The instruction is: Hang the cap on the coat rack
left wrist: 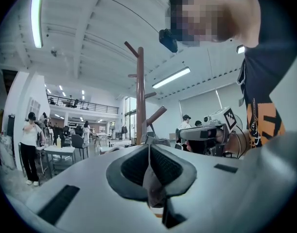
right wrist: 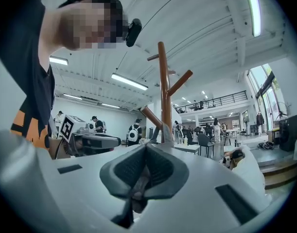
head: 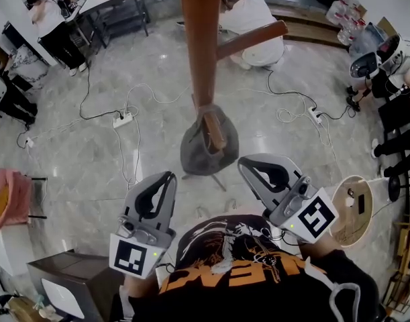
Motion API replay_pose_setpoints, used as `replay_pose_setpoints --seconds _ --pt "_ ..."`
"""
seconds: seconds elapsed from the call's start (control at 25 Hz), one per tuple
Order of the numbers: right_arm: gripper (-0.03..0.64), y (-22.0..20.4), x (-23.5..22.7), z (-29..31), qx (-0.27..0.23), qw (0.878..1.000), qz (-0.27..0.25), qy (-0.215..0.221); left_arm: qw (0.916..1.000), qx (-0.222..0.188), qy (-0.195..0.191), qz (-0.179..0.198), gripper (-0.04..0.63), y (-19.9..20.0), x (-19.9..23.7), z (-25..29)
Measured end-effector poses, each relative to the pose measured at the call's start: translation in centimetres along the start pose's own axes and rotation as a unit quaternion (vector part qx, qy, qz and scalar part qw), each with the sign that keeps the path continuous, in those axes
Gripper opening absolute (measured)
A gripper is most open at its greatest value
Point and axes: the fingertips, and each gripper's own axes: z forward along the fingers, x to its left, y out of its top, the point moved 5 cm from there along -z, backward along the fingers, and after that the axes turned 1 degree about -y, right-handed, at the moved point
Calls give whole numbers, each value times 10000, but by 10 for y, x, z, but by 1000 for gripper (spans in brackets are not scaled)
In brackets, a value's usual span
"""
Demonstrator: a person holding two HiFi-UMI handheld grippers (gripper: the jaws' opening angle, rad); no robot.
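While both grippers sit close to the person's chest, the grey fabric cap [head: 209, 146] hangs on a short lower peg [head: 215, 134] of the tall brown wooden coat rack [head: 200, 39], draped against the pole, clear of the marble floor. Left gripper [head: 170, 176]: jaws pressed together, nothing between them. Right gripper [head: 242, 159]: likewise closed and empty. Task looks done. Risks, as I judge them: the cap lies loosely over the peg, so a knock to the pole from either gripper could shake it off. White cables [head: 134, 113] trailing near the rack's foot could catch a step and jolt it.
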Motion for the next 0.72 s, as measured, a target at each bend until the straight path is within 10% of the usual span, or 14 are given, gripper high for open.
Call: replay_pose_setpoints --seconds 0.72 --pt "14 6 -5 4 150 9991 -355 -193 9994 -84 -322 -65 34 9 -9 22"
